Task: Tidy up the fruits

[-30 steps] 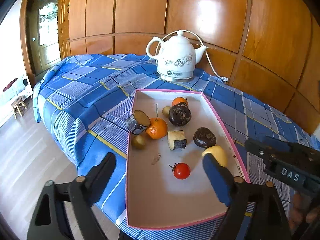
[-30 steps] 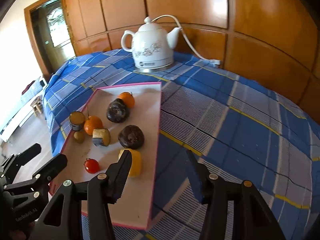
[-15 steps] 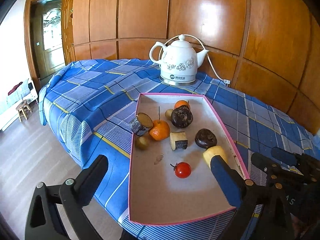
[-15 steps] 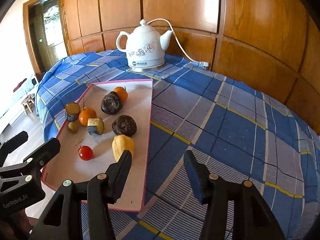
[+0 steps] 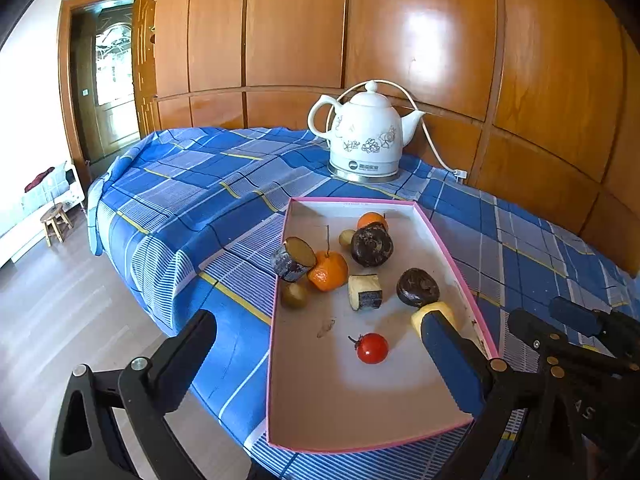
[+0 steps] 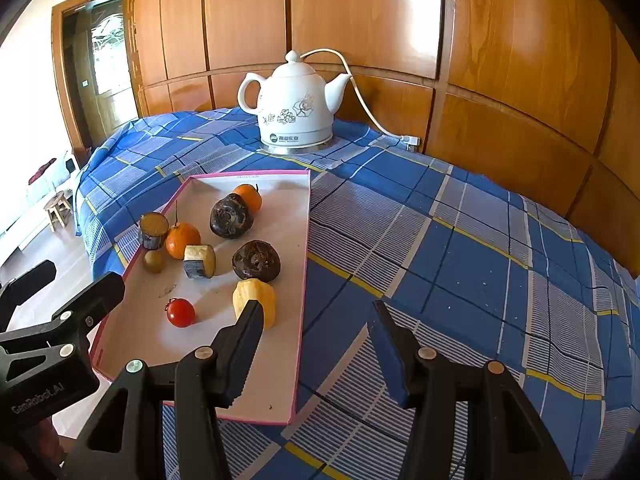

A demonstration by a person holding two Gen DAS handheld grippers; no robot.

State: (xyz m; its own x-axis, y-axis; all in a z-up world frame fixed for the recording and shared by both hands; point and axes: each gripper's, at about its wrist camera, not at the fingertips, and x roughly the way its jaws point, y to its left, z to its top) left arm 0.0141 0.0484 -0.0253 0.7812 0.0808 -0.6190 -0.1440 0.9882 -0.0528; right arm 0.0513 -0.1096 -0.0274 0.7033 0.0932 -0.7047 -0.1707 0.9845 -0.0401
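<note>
Both tools are matte black plastic frames with triangular cut-outs and round silver screws at the joints. The left tongs (image 5: 320,354) carry one black finger and one faced with a blue pad (image 5: 450,364). The right tongs (image 6: 316,354) match, with a ribbed black finger (image 6: 240,350). Pale lettering marks each body: "AS" and "GenRobot.AI".

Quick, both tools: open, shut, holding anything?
Left tool: open, holding nothing, above the near end of the pink tray.
Right tool: open, holding nothing, beside the tray.
</note>
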